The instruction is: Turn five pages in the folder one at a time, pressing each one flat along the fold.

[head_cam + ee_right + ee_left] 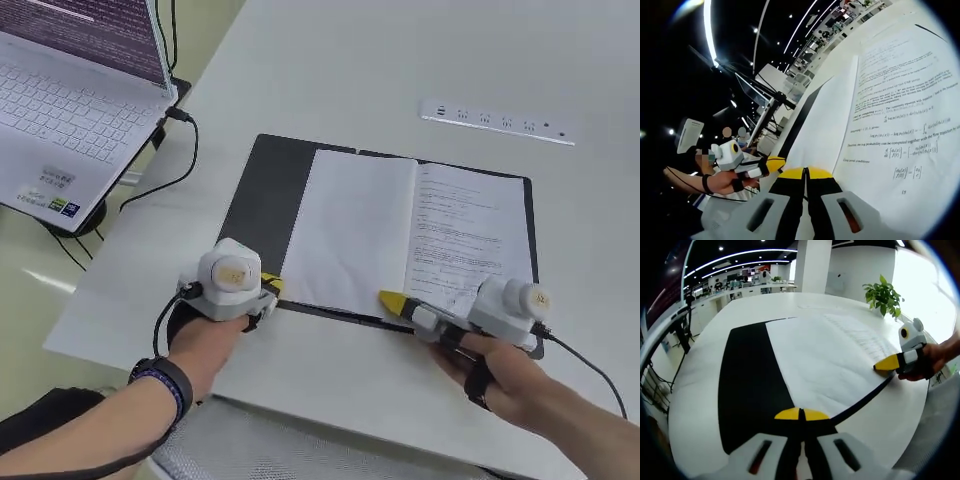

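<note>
A black folder (262, 190) lies open on the white table. Its left page (350, 228) shows a blank back and its right page (468, 232) carries printed text. My left gripper (271, 287) is shut with nothing in it, its yellow tips (801, 414) resting at the folder's near left edge. My right gripper (392, 300) is shut too, its yellow tips (805, 173) lying at the bottom of the fold between the two pages. The blank page (820, 360) and the text page (900, 120) lie flat in the gripper views.
An open white laptop (70, 90) stands at the far left with black cables (185, 150) trailing beside the folder. A white power strip (497, 122) lies beyond the folder. The table's near edge (330, 425) runs just behind my hands.
</note>
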